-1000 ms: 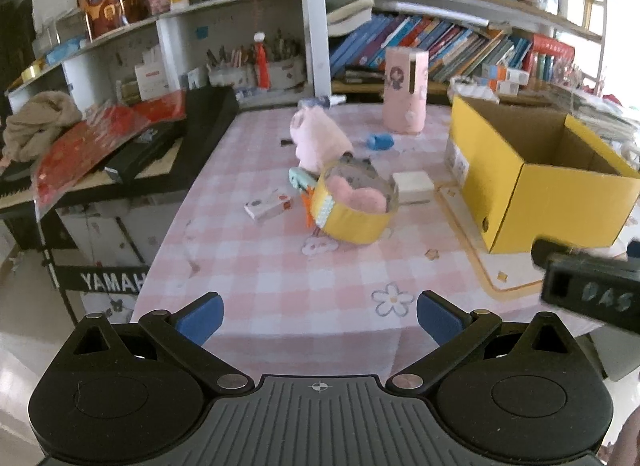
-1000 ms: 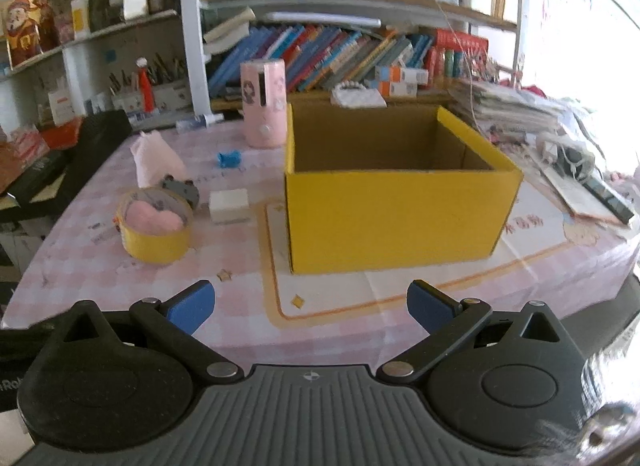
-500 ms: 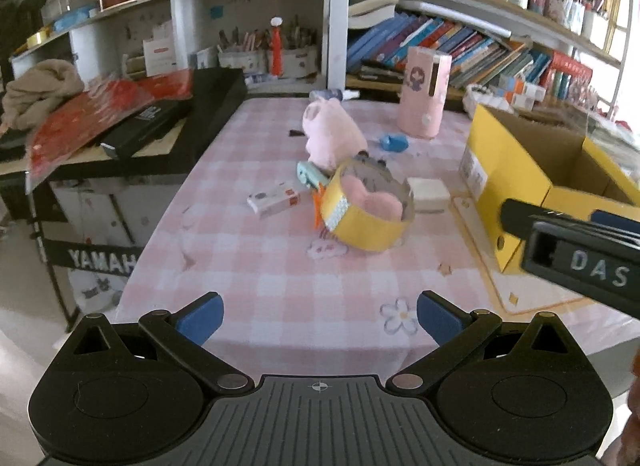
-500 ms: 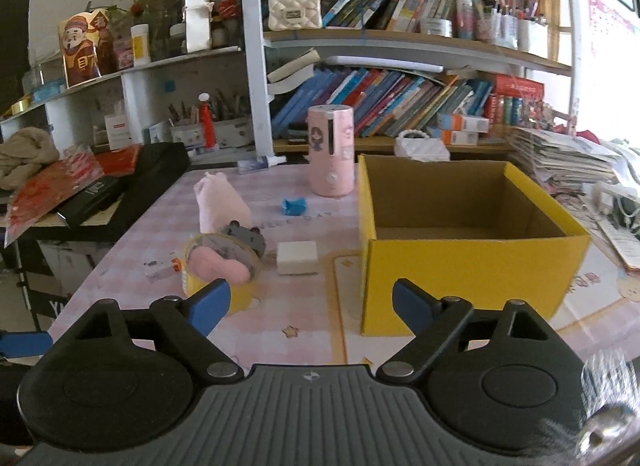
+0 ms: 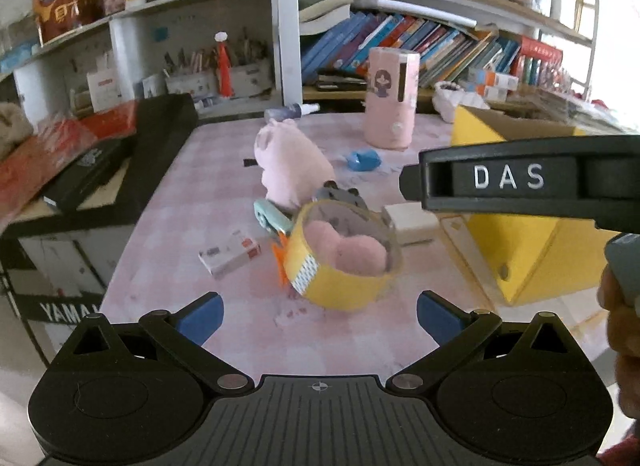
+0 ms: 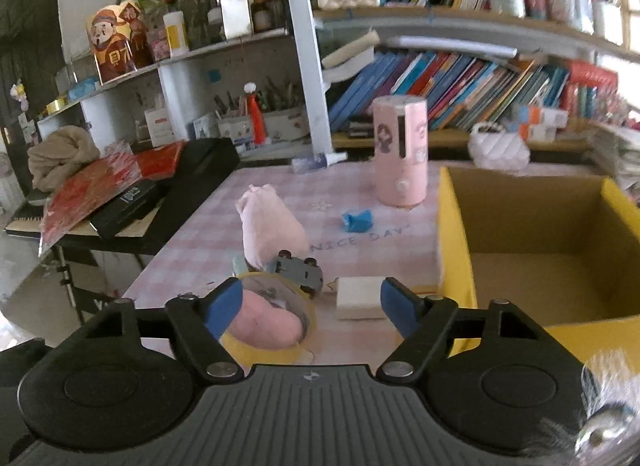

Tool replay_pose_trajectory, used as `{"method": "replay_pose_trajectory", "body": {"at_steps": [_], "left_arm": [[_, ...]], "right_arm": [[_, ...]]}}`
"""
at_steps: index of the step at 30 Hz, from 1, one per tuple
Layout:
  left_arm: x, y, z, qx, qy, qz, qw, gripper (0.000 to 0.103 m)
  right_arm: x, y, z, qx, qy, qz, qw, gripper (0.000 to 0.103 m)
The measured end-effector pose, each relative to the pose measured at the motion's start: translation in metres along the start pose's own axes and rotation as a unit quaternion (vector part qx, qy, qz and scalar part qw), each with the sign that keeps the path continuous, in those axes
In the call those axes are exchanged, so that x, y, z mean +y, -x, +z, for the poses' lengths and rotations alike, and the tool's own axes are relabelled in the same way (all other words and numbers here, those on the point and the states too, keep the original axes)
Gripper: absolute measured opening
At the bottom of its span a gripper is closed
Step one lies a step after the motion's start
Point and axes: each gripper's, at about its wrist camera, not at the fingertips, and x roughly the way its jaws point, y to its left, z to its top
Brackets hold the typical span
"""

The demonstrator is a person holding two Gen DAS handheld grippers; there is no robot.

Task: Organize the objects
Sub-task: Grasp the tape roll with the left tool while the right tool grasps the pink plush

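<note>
We see the yellow box [image 6: 456, 250] standing open on the right of the table [image 6: 208, 234], nothing visible inside. The yellow tape roll [image 5: 340, 266] near the middle cradles a pink soft lump [image 5: 352, 250]. The pink plush [image 6: 268, 225] lies lengthwise, running from near to far. Our left gripper [image 5: 318, 316] is spread wide, empty. The right gripper [image 6: 312, 304] has just been narrowing, pinching nothing. Only the left view shows the small red-and-white carton [image 5: 230, 254].
</note>
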Motion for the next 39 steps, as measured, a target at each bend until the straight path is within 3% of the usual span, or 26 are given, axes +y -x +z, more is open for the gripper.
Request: {"method": "replay_pose_trajectory", "body": {"at_steps": [8, 10, 17, 24, 26, 28, 30, 33, 39], "left_arm": [[-0.015, -0.038, 0.017, 0.006, -0.047, -0.003, 0.9989, 0.103], [-0.021, -0.046, 0.018, 0.008, -0.064, 0.004, 0.9979, 0.103], [-0.033, -0.072, 0.022, 0.017, -0.104, 0.018, 0.9942, 0.103], [-0.034, -0.085, 0.027, 0.014, -0.113, 0.007, 0.9935, 0.094], [-0.029, -0.081, 0.030, 0.009, -0.093, -0.009, 0.9956, 0.094], [-0.015, -0.069, 0.035, -0.009, -0.041, -0.040, 0.9983, 0.094], [-0.002, -0.055, 0.040, -0.039, -0.002, -0.046, 0.9982, 0.094], [0.014, -0.040, 0.043, -0.063, 0.027, -0.020, 0.9975, 0.094], [0.052, -0.019, 0.033, -0.064, 0.105, 0.060, 0.9906, 0.094]], "right_arm": [[-0.014, -0.047, 0.009, 0.060, -0.010, 0.017, 0.998, 0.075], [-0.021, -0.059, 0.010, 0.076, -0.017, 0.014, 0.997, 0.066], [-0.041, -0.080, 0.012, 0.084, -0.023, -0.071, 0.994, 0.069], [-0.051, -0.082, 0.019, 0.073, -0.016, -0.046, 0.996, 0.073], [-0.051, -0.082, 0.020, 0.067, -0.006, -0.045, 0.997, 0.073], [-0.050, -0.082, 0.022, 0.060, -0.003, -0.045, 0.997, 0.074], [-0.049, -0.082, 0.025, 0.050, -0.003, -0.044, 0.998, 0.076], [-0.047, -0.083, 0.028, 0.037, -0.008, -0.045, 0.998, 0.081], [-0.036, -0.092, 0.027, 0.042, 0.002, -0.035, 0.998, 0.083]]}}
